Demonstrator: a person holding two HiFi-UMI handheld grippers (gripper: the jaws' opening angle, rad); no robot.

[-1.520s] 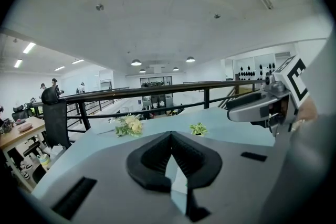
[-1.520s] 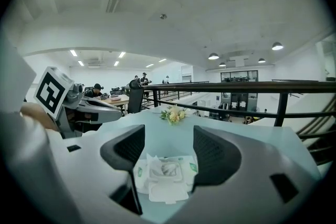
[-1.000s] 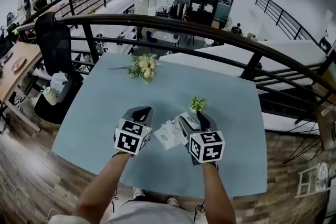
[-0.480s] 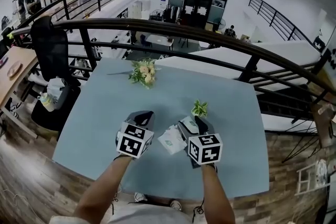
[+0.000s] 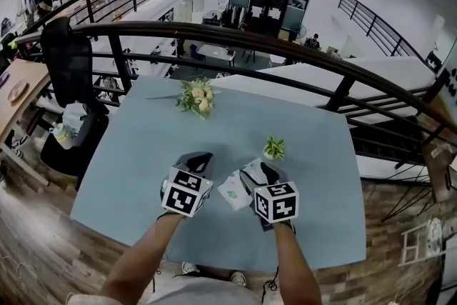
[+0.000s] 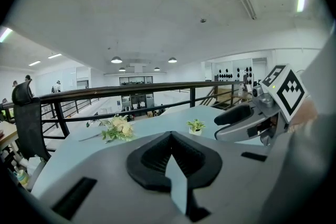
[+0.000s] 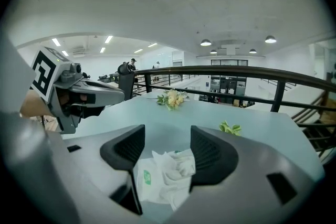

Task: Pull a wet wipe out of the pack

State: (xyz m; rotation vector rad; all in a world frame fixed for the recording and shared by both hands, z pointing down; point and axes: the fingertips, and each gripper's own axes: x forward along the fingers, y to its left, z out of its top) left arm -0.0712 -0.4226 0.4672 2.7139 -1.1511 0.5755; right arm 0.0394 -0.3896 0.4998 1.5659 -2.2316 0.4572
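Note:
The wet wipe pack (image 5: pixel 233 190), white with a green mark, lies flat on the pale blue table (image 5: pixel 143 153) between the two grippers. A crumpled white wipe (image 7: pixel 177 164) sticks up from the pack (image 7: pixel 148 182). My right gripper (image 7: pixel 167 142) stands open over it, one jaw on each side of the wipe, the wipe close to the right-hand jaw. In the head view the right gripper (image 5: pixel 259 170) covers the pack's right end. My left gripper (image 6: pixel 170 159) is shut with nothing in it and hovers just left of the pack (image 5: pixel 201 158).
A small potted plant (image 5: pixel 273 148) stands just beyond the right gripper. A bunch of pale flowers (image 5: pixel 196 96) lies near the table's far edge. A dark railing (image 5: pixel 235 36) runs behind the table. A black chair (image 5: pixel 69 61) stands at the left.
The head camera has shifted a little. Both grippers and the pack hold nearly the same places on the table.

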